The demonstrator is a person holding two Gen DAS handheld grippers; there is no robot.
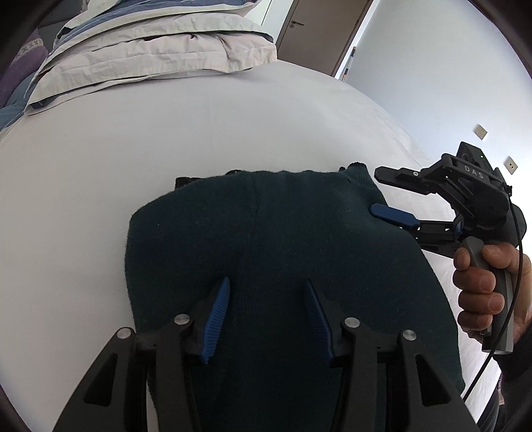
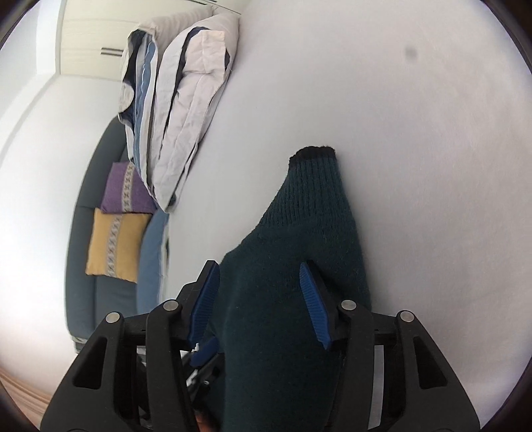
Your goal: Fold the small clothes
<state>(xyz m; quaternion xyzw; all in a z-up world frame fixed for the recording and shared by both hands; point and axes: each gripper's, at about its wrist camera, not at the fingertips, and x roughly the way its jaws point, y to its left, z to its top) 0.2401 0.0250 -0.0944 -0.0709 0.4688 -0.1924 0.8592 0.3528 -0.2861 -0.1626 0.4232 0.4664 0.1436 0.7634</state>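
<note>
On white bed, dark green sweater; both tongs part-open, empty.

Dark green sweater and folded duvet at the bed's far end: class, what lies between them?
Only bare white sheet separates the sweater from the duvet, clearest in the left wrist view.

White bed sheet covers the mattress. Folded grey-and-blue striped duvet sits at its far edge. Brown wooden door behind. Purple patterned cushion touching mustard-yellow patterned cushion, both on dark grey sofa.
</note>
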